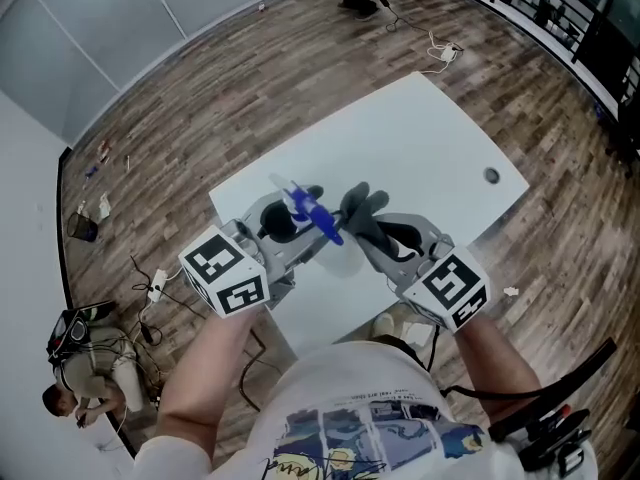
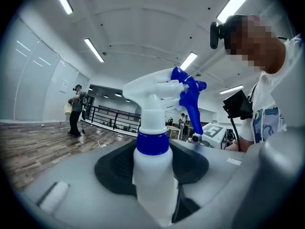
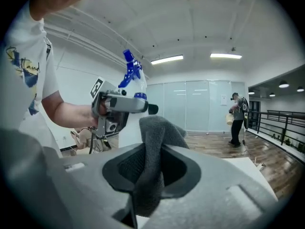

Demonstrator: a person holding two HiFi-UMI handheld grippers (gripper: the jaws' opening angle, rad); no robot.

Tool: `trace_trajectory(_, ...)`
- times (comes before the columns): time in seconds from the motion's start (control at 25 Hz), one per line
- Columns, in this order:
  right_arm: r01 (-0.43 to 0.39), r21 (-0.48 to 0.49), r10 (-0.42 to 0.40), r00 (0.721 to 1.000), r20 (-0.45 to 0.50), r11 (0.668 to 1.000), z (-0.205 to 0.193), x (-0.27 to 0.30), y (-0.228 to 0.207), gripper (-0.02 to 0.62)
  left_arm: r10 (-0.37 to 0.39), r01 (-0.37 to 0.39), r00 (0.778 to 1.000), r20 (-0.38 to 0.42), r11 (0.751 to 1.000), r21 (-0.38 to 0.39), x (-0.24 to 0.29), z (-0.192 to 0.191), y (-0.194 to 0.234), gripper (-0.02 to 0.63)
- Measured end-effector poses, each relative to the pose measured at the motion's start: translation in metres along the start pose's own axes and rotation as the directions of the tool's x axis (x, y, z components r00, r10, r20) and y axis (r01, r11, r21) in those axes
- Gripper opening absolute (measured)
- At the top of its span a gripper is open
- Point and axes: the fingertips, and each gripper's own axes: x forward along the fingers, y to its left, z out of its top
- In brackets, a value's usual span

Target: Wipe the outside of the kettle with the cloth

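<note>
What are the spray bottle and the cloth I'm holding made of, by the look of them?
The spray bottle looks like plastic: smooth white body, faintly translucent, with a moulded white head and glossy blue trigger. The cloth looks like dark grey soft fabric, perhaps microfibre or fleece: its surface is fuzzy and it folds limply between the jaws.

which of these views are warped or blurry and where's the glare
Head view: fisheye bows the wooden floor and walls; even light, sharp. Left gripper view: dark round vignette, ceiling light strips blown out, the near spray bottle slightly soft. Right gripper view: same vignette, cloth fairly sharp, background bowed, no strong glare.
</note>
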Motion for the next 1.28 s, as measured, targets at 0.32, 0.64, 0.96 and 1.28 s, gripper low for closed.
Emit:
trace_trajectory(0.32,-0.04,0.067,0.049,0.989,-0.138,0.997,-0.064,0.007,-0.005,0.078,-0.03,0.03,0.999,0.028,1.0,0.009,-0.001,0.016,-0.007,0.196)
trace_trajectory(0.64,-0.031,0.108,0.055,0.971,-0.232,0.994,-0.097,0.008,-0.02,0.078,-0.09,0.09,0.996,0.025,0.996,0.022,0.002,0.028,-0.015,0.197)
trace_trajectory(0.96,-0.069,-0.006,0.069,0.997,-0.04,0.998,-0.009,0.005,-0.002,0.078,-0.197,0.198,0.98,-0.025,0.979,0.039,-0.015,0.007,-0.037,0.197)
trace_trajectory(1.28,-0.182,-0.051,0.181,0.983,-0.03,0.982,0.01,0.009,0.006,0.078,-0.278,0.279,0.96,-0.033,0.959,0.042,-0.01,0.012,-0.048,0.198)
